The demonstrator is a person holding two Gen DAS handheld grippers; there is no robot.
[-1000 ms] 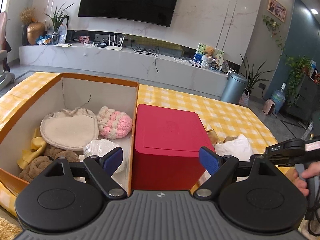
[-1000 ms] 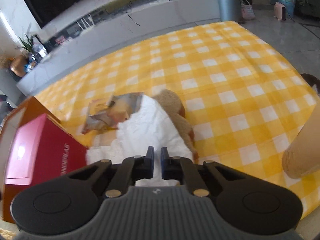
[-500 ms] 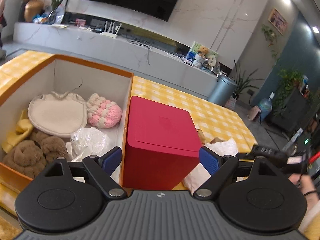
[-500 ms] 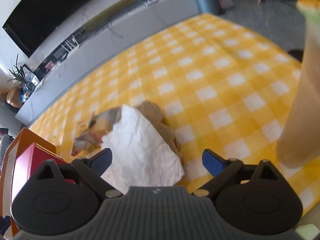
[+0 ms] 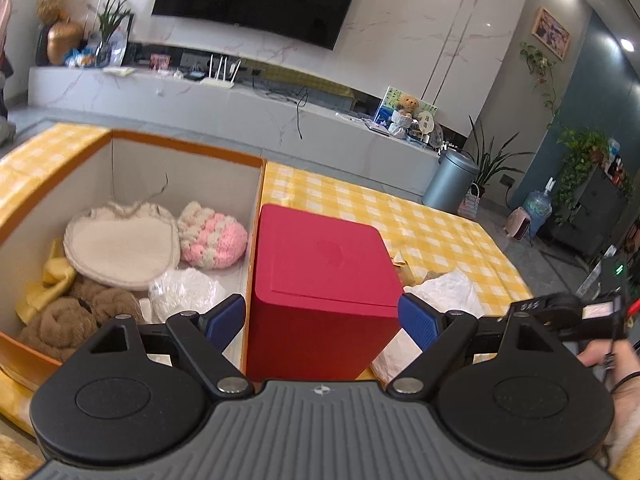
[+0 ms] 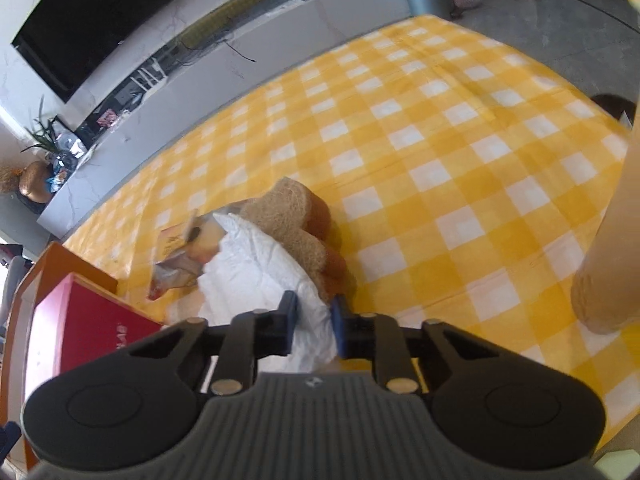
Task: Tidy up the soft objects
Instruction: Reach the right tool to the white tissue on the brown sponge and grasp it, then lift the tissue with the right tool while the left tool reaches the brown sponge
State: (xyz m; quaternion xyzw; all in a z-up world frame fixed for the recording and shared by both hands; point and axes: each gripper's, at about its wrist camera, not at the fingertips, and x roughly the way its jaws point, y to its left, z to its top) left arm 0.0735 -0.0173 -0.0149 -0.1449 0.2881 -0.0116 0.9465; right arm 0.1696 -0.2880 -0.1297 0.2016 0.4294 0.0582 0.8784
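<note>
Progress is partial: soft toys fill my orange-rimmed cardboard box; my right gripper jaws pinch the crumpled white cloth, my left gripper gapes empty, and the brown fuzzy plush waits on the bench.

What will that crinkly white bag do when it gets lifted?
The white bag is wrinkled and thin, so it will probably sag and crumple. It looks light for its size. The right hand-held gripper has its fingers close around one fold, so the rest would likely dangle.
</note>
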